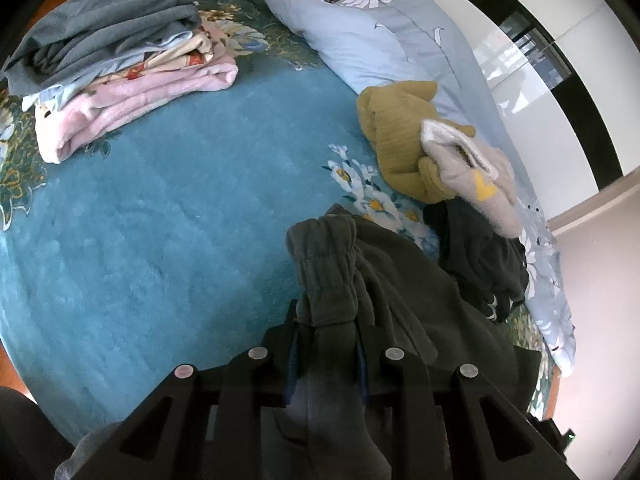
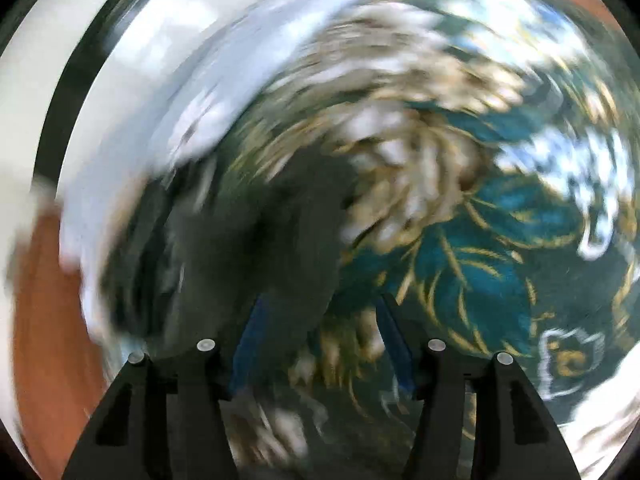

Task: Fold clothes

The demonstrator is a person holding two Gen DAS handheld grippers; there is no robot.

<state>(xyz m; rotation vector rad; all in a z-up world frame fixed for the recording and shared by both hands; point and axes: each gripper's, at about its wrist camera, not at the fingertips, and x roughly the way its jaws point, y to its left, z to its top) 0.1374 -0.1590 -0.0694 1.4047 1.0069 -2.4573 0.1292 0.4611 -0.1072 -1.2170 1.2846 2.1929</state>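
crowding the rug (image 1: pixel 140 240): folded stack (image 1: pixel 120 68), quilt (image 1: pixel 380 40), unfolded heap (image 1: pixel 432 152).

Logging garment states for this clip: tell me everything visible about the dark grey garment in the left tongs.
The dark grey garment looks like soft knit or fleece with a gathered, elasticated band at its upper end. The left tongs are shut on it just below that band, so it bunches up and drapes down and right over the teal floral rug. Its far edge lies against a black garment. The right view is too blurred to add detail.
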